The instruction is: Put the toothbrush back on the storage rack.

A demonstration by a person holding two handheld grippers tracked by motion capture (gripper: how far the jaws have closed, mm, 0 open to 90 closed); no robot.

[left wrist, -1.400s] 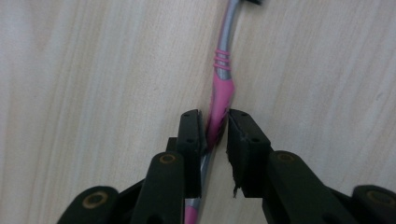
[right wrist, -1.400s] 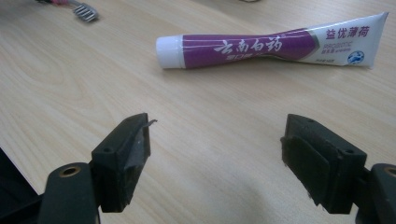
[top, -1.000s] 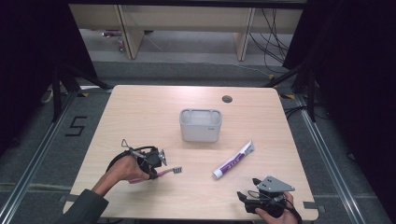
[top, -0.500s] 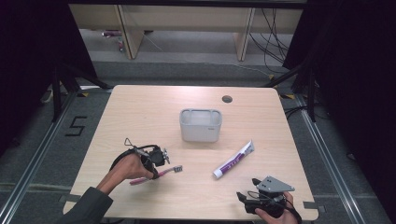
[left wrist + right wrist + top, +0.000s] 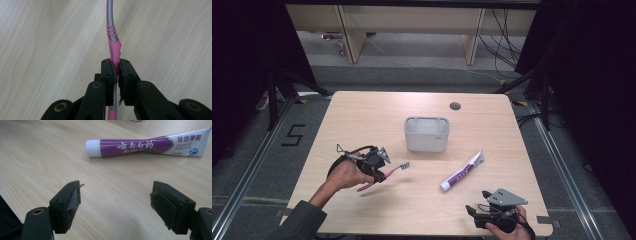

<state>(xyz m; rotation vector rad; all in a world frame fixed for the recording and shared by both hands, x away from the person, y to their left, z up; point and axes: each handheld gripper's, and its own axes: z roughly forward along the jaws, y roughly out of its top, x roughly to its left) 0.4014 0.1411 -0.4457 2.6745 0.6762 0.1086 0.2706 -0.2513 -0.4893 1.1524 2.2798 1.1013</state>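
Note:
A pink and grey toothbrush (image 5: pixel 387 174) hangs a little above the wooden table (image 5: pixel 362 115), its shadow beneath it. My left gripper (image 5: pixel 382 172) is shut on its handle; in the left gripper view the pads pinch the pink grip of the toothbrush (image 5: pixel 113 47). A purple and white toothpaste tube (image 5: pixel 462 171) lies right of centre, cap toward me. My right gripper (image 5: pixel 472 210) rests near the table's front right edge, open, with nothing between its jaws. In the right gripper view the toothpaste tube (image 5: pixel 147 145) lies ahead of the right gripper (image 5: pixel 115 205), apart from it.
A grey rectangular holder (image 5: pixel 426 134) stands upright at the table's middle. A round cable hole (image 5: pixel 455 106) sits near the far edge. Dark floor, cables and wooden furniture legs surround the table.
My left gripper has lifted the toothbrush off the table and carried it slightly toward the holder. The right gripper has stayed where it was.

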